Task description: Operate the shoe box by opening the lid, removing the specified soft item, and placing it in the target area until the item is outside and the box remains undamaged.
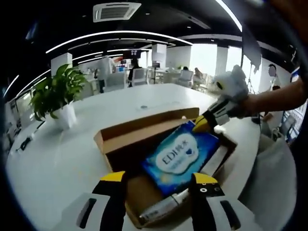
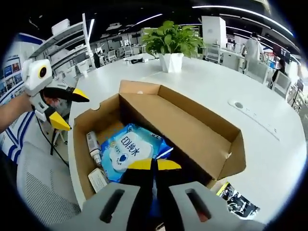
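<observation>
Just ahead of the right gripper [image 2: 154, 164], whose fingers are pinched together on the near edge of the blue wipes pack [image 2: 126, 151], it seems, though the contact is hidden, the pack lies inside the open shoe box [image 2: 192, 127]. Lift it straight up, clear of the cardboard walls. The left gripper [image 1: 159, 179] hovers released over the box's near end; beyond stands a potted plant [image 2: 171, 45] on the table [image 2: 269, 144].

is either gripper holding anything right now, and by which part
The right gripper is shut on the blue wipes pack at its near edge, inside the open box. The left gripper is open, holding nothing.
</observation>
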A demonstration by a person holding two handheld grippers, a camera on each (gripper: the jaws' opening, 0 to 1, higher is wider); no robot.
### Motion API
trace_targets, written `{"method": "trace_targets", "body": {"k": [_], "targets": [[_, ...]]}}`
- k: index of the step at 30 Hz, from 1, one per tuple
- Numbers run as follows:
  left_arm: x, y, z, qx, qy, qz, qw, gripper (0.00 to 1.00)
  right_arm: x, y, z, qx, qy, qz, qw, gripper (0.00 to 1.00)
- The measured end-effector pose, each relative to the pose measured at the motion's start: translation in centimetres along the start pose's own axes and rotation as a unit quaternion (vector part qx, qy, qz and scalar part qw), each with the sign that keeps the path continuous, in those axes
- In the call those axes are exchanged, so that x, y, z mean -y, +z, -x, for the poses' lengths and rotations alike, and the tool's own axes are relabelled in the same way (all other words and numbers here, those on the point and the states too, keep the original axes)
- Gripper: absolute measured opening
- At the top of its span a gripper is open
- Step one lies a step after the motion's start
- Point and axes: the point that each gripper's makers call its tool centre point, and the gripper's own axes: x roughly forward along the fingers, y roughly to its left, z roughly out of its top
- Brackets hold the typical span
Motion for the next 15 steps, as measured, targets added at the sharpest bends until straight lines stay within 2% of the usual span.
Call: {"method": "trace_targets", "body": {"k": [7,15], "targets": [[0.4,0.0,-2.2,-0.02,-0.011,0.008,0.9997,0.46,0.5,-0.6,0.4,-0.011,-0.011,-0.005,0.9999,0.0],[0.9,-0.7,-4.2,-0.049,-0.025,0.007,0.9984,0.4,1.2,-1.3,0.7,-0.02,-0.022,-0.01,0.9995,0.0]]}}
